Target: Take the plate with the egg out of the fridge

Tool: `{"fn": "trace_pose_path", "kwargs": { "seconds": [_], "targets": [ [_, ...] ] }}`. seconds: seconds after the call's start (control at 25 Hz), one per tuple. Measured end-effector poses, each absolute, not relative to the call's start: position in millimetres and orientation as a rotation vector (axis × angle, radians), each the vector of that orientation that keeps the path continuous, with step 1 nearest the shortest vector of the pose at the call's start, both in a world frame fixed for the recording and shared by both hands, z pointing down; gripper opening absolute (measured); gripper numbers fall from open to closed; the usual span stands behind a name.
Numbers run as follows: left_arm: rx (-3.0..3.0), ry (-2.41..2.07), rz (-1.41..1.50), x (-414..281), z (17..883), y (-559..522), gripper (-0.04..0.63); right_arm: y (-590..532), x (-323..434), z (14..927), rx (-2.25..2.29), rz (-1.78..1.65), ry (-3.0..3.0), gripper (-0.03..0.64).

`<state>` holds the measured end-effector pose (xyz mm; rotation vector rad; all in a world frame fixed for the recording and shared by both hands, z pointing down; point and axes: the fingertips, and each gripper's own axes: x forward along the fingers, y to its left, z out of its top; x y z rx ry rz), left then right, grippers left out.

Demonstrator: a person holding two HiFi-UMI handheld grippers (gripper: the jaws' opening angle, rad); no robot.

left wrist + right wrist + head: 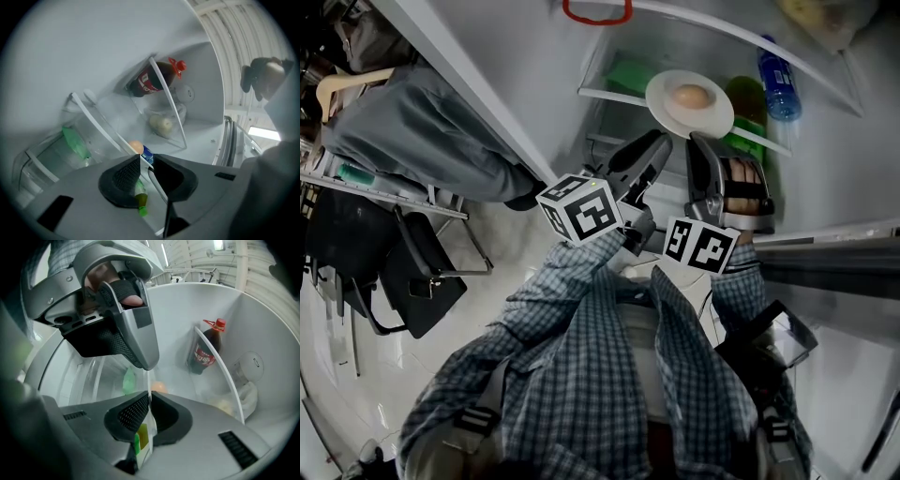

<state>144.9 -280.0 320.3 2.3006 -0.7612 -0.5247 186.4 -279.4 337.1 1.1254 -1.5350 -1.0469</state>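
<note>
Both tongs were clamped on the near rim of the plate (718,118). The right gripper (701,141) had its pads pressed together on that rim. The left gripper (657,144), just to its left, had its jaws drawn nearly shut about the rim, with a sliver of gap showing beside one pad. From either gripper view the plate appeared only edge-on, as a thin white line (150,434) between the pads. It lay at the front edge of a fridge shelf (609,95); whether it rested there or was lifted could not be told. The egg (691,96) sat at the middle of the plate, half hidden behind the jaws in the gripper views. To the right, a green bottle (748,97) was partly covered by the plate, with a blue bottle (778,81) beyond it. A cola bottle (206,350) stood far back. A red loop (597,22) was cut off at the top edge of the head view.
</note>
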Motion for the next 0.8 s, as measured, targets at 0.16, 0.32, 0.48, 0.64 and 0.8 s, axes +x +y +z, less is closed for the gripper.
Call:
{"fn": "trace_pose_path", "kwargs": {
  "seconds": [0.16,0.32,0.48,0.64,0.8],
  "targets": [
    [2.171,-0.718,-0.59,143.6,326.3,-285.0,0.089,-277.8,187.3,337.3,1.117,-1.051,-1.528,0.025],
    [1.95,-0.613,-0.722,138.9,328.6,-295.3,0.089,-275.5,186.9,338.5,1.109,-1.055,-1.525,0.025],
    [1.879,-0.55,-0.781,141.0,323.7,-299.0,0.089,-273.2,188.3,339.0,1.104,-1.059,-1.518,0.025],
    [1.809,-0.532,-0.819,138.8,325.5,-306.3,0.089,-270.0,187.6,339.2,1.09,-1.076,-1.511,0.025],
    [1.773,-0.524,-0.837,138.3,324.6,-311.5,0.091,-266.4,187.1,339.3,1.079,-1.089,-1.508,0.025]
  ]
}}
